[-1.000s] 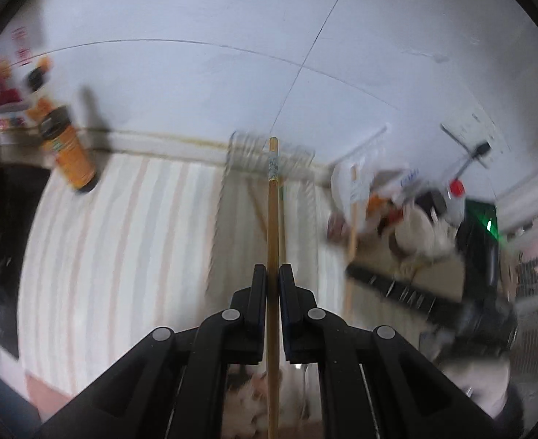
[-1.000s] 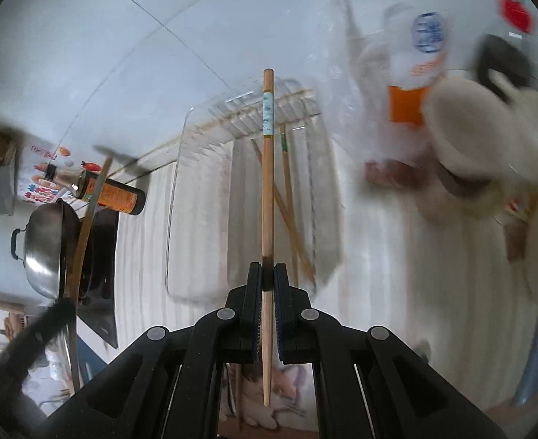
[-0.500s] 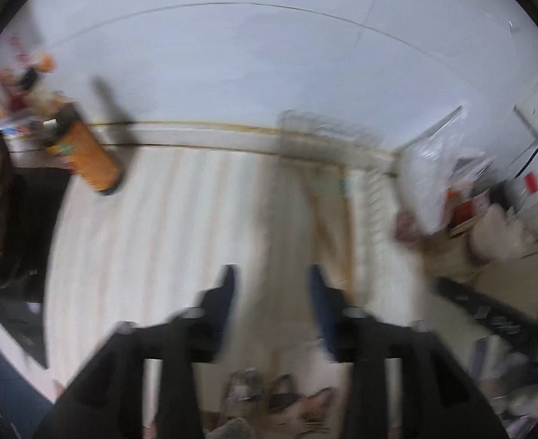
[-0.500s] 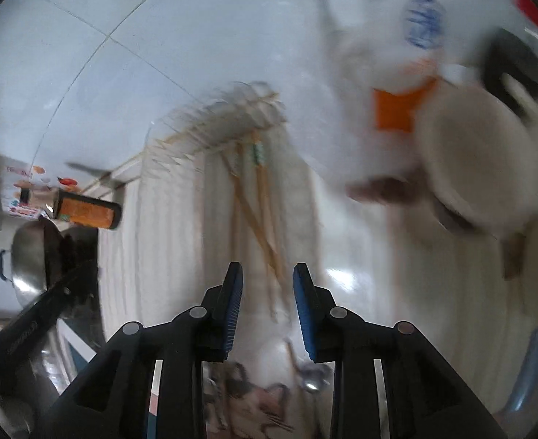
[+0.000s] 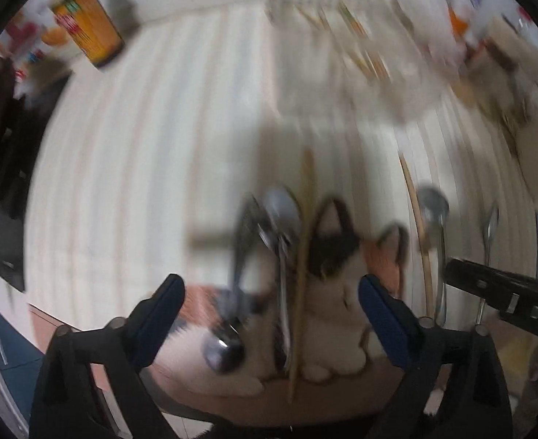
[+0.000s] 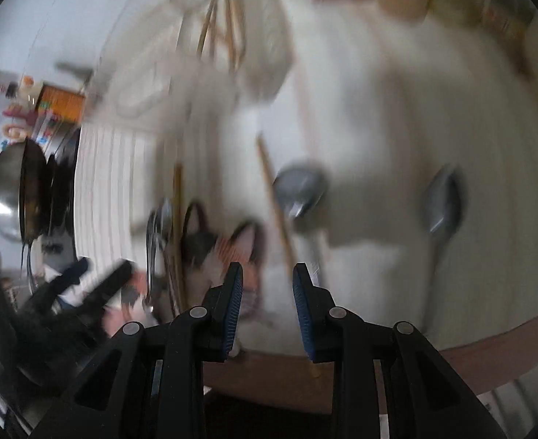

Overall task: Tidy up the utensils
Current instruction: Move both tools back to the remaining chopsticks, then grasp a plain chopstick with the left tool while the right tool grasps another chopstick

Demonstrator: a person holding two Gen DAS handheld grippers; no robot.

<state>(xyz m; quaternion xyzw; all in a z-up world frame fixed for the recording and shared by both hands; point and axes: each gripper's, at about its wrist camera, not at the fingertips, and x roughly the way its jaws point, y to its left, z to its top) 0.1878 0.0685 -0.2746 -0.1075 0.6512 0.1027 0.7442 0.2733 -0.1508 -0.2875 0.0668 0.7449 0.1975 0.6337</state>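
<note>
My left gripper (image 5: 270,298) hangs over a cat-print mat (image 5: 338,256), its jaws opening wide and gripping nothing. Under the gap lie a wooden chopstick (image 5: 303,256) and metal spoons (image 5: 281,212). A second chopstick (image 5: 419,226) and two more spoons (image 5: 433,205) lie to the right. My right gripper (image 6: 267,274) is open a little; that chopstick (image 6: 276,212) lies on the table, running below its gap, with the pads not pressing on it. Beside it lie two spoons (image 6: 300,186). A clear tray (image 5: 283,7) at the back holds several chopsticks (image 6: 228,25).
An orange bottle (image 5: 89,25) stands at the back left on the striped cloth (image 5: 140,146). A steel wok (image 6: 12,190) sits on the stove at the left. Bags and bottles (image 5: 488,47) crowd the back right. The table's front edge (image 6: 488,333) is close below the grippers.
Both grippers were shut on a chopstick over the tray, then opened and let go. They have since dropped down towards the utensils on the cat mat.
</note>
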